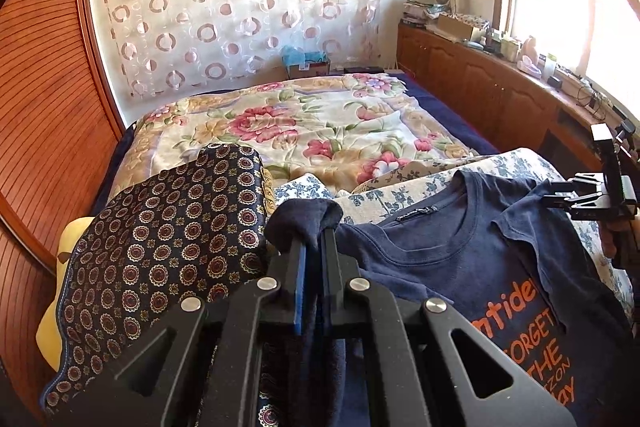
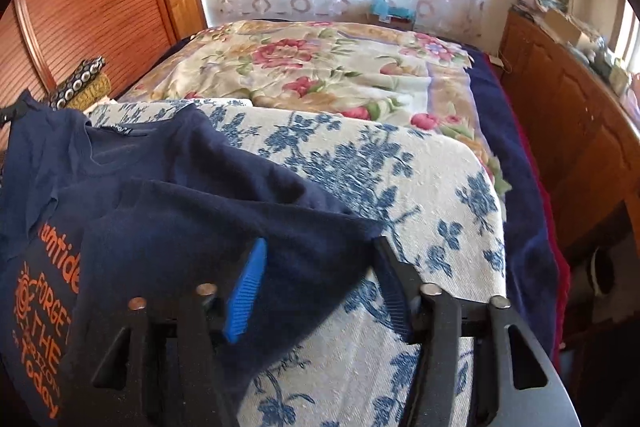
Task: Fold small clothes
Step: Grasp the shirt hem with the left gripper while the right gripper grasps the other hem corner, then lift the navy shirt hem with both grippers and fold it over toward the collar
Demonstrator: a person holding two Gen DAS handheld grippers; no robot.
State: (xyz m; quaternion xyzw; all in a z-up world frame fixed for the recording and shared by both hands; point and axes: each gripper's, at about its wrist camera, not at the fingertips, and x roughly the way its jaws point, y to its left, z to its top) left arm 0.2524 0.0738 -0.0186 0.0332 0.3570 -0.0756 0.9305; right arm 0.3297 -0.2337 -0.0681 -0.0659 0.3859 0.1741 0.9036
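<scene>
Left wrist view: the navy shirt (image 1: 472, 259) is spread print-up on a blue-flowered cloth (image 1: 404, 191) at the near end of the bed (image 1: 304, 123), and it lies to the right of and ahead of the left gripper (image 1: 312, 247). Its collar is turned toward the far end of the bed, so its long axis runs from there back toward the camera. The left gripper's fingers are pressed together on a bunched fold of navy fabric, seemingly the shirt's sleeve or shoulder, which is lifted a little above the cloth. A dark patterned fabric (image 1: 160, 247) lies just left of the gripper. At the right edge the right gripper (image 1: 588, 193) is seen at the shirt's opposite shoulder.

Right wrist view: the shirt (image 2: 168, 187) lies to the left of and ahead of the right gripper (image 2: 320, 267), with the orange print at the lower left. The jaws are partly spread, and a sleeve or shoulder flap is draped across the blue-padded left finger (image 2: 246, 291); the other finger stands clear at the fabric's edge. No firm pinch can be made out. By the look of it, each hand is nearest its own side of the shirt, and the coming fold is likely to turn on carrying these two corners across the long axis.
</scene>
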